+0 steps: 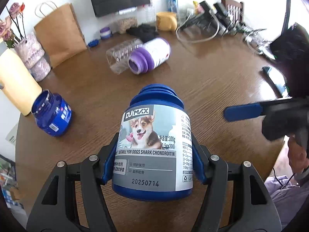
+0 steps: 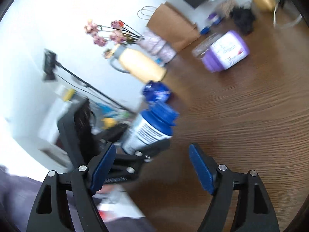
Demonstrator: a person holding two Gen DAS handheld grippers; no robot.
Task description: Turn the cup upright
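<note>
Blue pads of the left gripper [image 1: 152,164] clamp the blue supplement jar [image 1: 154,143] low on its labelled body, above the wooden table [image 1: 212,81]; its long axis and mouth point away from the camera. Right gripper [image 2: 152,166] hangs spread and empty, just beside.
</note>
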